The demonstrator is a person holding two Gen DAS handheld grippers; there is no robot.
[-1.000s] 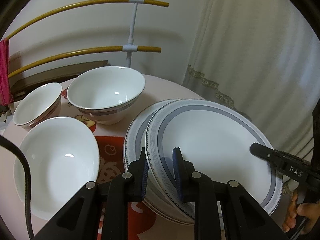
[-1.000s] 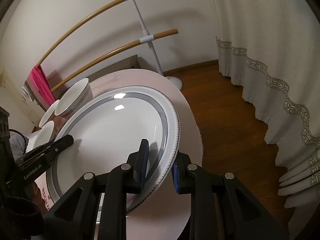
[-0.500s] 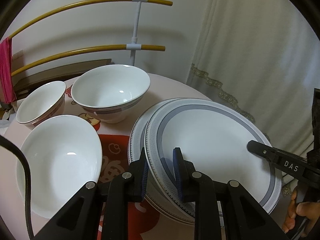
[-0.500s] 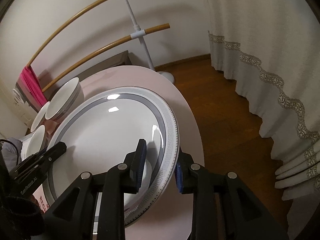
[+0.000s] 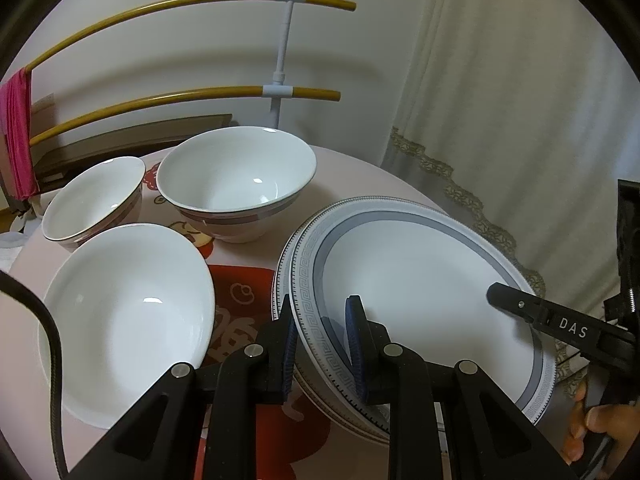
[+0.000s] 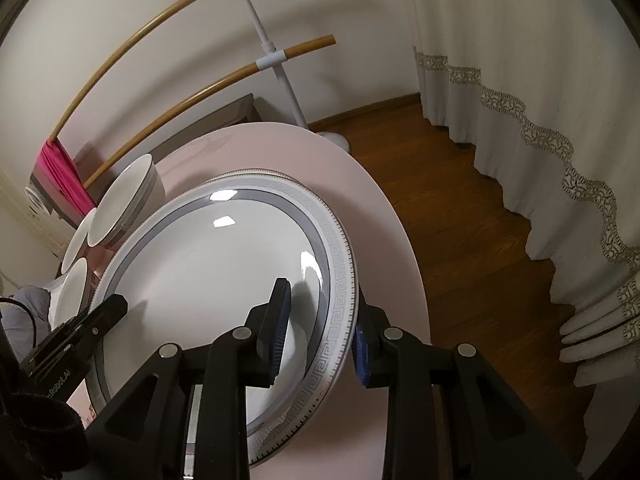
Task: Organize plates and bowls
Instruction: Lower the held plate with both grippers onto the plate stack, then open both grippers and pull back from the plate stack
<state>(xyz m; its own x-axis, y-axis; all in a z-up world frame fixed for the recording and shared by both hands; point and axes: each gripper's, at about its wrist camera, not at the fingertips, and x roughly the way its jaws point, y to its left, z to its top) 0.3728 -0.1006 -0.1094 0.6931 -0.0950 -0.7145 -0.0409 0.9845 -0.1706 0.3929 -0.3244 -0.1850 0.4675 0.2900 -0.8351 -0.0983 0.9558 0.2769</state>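
A: Item: top plate (image 5: 420,280), lying on the stack (image 5: 285,276), table (image 6: 384,208) right side. Round, no long axis; face up, slightly tilted.

B: Left gripper (image 5: 320,340) straddles its near-left rim, right gripper (image 6: 318,320) the opposite rim (jaws narrowly parted, contact unclear). Equally near.

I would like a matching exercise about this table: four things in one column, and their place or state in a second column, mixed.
Things:
1. top plate
2. lower plate
3. plain white bowl
4. pink cloth

Place or state:
a. hangs on a wooden rail
b. nearest bowl, left of the plates
c. rim between both grippers' fingers
d. under another plate

Pairs: 1-c, 2-d, 3-b, 4-a
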